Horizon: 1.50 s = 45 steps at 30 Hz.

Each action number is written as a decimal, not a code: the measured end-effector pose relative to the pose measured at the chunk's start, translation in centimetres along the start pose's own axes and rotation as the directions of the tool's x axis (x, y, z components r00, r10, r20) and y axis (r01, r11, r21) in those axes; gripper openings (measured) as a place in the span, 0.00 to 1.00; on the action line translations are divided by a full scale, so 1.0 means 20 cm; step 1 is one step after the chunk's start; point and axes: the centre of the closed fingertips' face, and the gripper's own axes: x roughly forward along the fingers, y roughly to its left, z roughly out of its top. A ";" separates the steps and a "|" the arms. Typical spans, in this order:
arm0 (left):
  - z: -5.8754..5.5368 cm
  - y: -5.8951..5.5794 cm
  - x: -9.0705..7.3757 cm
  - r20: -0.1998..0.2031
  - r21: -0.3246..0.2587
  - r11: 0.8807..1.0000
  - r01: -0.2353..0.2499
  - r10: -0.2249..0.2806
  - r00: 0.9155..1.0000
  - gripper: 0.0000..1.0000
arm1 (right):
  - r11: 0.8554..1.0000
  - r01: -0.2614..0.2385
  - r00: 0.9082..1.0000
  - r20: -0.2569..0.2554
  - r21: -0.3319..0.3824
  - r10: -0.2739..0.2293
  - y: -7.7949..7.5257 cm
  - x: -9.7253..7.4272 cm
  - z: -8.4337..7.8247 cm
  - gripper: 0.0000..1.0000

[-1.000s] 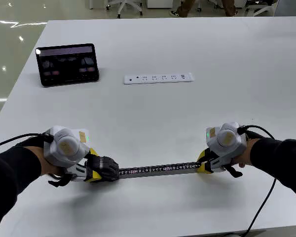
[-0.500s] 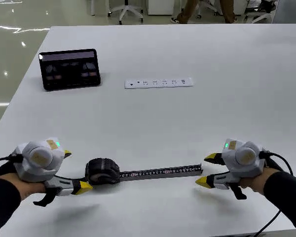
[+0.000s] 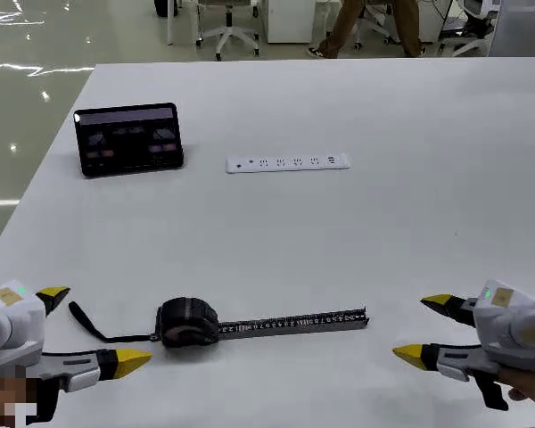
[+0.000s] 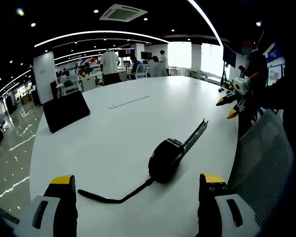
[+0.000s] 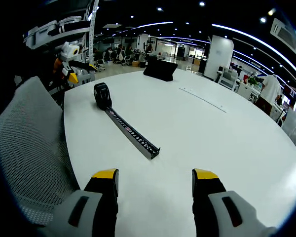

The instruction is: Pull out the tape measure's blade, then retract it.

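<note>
A black tape measure (image 3: 186, 321) lies on the white table (image 3: 339, 223), its blade (image 3: 294, 323) drawn out to the right and lying flat, its wrist strap (image 3: 98, 328) trailing left. My left gripper (image 3: 94, 327) stands open to the left of the case, apart from it. My right gripper (image 3: 424, 328) is open, off to the right of the blade's hook end. In the left gripper view the tape measure (image 4: 165, 158) sits ahead between the jaws, and the other gripper (image 4: 232, 98) shows far off. In the right gripper view the blade (image 5: 133, 133) lies ahead with its case (image 5: 102, 95) beyond.
A dark tablet (image 3: 129, 138) stands propped at the back left. A white power strip (image 3: 288, 162) lies in the middle back. A mesh chair (image 5: 29, 148) sits by the table's near edge. People and office chairs are in the room behind.
Both grippers have let go of the tape measure, opened and drawn outward, left going left and right going right. The tape measure now lies free with its blade still out. The camera tilted slightly.
</note>
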 end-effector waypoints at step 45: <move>-0.16 0.08 -0.25 0.042 -0.106 0.992 -0.074 0.079 0.996 1.00 | 0.993 0.050 0.999 0.000 0.107 -0.050 0.07 -0.33 -0.17 1.00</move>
